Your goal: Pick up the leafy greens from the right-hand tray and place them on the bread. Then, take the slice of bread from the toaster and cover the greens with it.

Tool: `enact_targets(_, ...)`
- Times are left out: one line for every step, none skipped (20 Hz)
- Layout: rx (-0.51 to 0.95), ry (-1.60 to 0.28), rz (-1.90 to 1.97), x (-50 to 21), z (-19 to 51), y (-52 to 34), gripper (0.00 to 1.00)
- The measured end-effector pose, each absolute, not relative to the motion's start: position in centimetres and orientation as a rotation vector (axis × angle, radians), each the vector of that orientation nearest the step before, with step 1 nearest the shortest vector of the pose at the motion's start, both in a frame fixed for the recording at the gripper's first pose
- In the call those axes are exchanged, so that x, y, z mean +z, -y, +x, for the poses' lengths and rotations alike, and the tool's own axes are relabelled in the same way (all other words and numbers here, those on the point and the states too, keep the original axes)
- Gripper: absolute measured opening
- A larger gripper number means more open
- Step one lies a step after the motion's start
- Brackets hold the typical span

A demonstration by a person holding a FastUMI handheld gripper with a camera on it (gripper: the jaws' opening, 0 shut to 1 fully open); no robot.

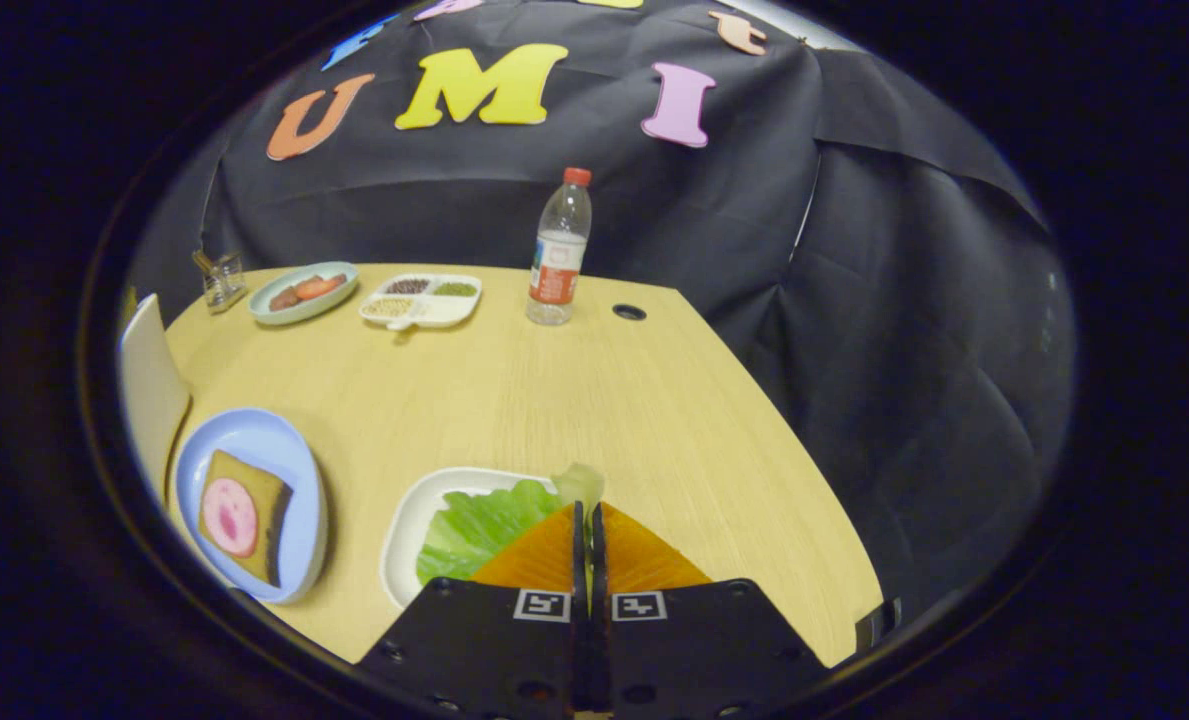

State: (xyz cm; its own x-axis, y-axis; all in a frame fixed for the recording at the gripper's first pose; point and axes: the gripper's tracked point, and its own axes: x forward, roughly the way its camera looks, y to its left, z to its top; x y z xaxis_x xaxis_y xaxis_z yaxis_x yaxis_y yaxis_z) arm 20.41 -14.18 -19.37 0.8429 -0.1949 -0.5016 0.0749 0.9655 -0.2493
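A green lettuce leaf [474, 530] lies in a white tray [404, 530] on the wooden table, directly under my fingers. Its pale stem end [579, 482] sticks out just beyond the fingertips. My gripper [586, 508] is shut, the two fingers pressed together on that stem end. To the left of the tray a blue plate [259, 430] holds a brown slice of bread [266, 492] with a round pink slice [229, 516] on top. A white appliance [149, 390], partly cut off, stands beyond the blue plate's left side.
At the table's far side stand a water bottle [559, 250], a white divided dish [422, 298] of beans, a pale green plate [304, 290] with food and a small glass jar [219, 278]. A cable hole [629, 312] lies near the bottle. The table's edge runs diagonally on the right.
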Motion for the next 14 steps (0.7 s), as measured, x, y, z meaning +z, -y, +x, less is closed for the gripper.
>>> enact_targets(-0.123,-0.522,-0.217,-18.1,20.0,13.0,0.00)
enact_targets(-0.102,-0.496,-0.208,-17.0,19.6,11.7,0.00)
enact_targets(-0.082,-0.476,-0.207,-16.0,19.1,10.4,0.00)
enact_targets(-0.056,-0.454,-0.213,-15.0,18.5,8.7,0.00)
enact_targets(-0.031,-0.429,-0.217,-14.0,17.9,7.1,0.00)
enact_targets(-0.001,-0.409,-0.226,-13.3,17.2,5.3,0.00)
enact_targets(0.029,-0.386,-0.235,-12.5,16.6,3.5,0.00)
enact_targets(0.063,-0.368,-0.247,-12.1,15.9,1.6,0.00)
enact_targets(0.090,-0.344,-0.269,-11.7,15.3,-0.1,0.00)
enact_targets(0.098,-0.323,-0.309,-11.5,15.1,-1.1,0.00)
enact_targets(0.090,-0.315,-0.355,-11.8,15.2,-1.3,0.00)
enact_targets(0.079,-0.330,-0.378,-12.8,15.3,-1.3,0.00)
enact_targets(0.086,-0.364,-0.379,-14.0,15.2,-1.5,0.00)
enact_targets(0.091,-0.391,-0.364,-15.2,15.3,-1.6,0.00)
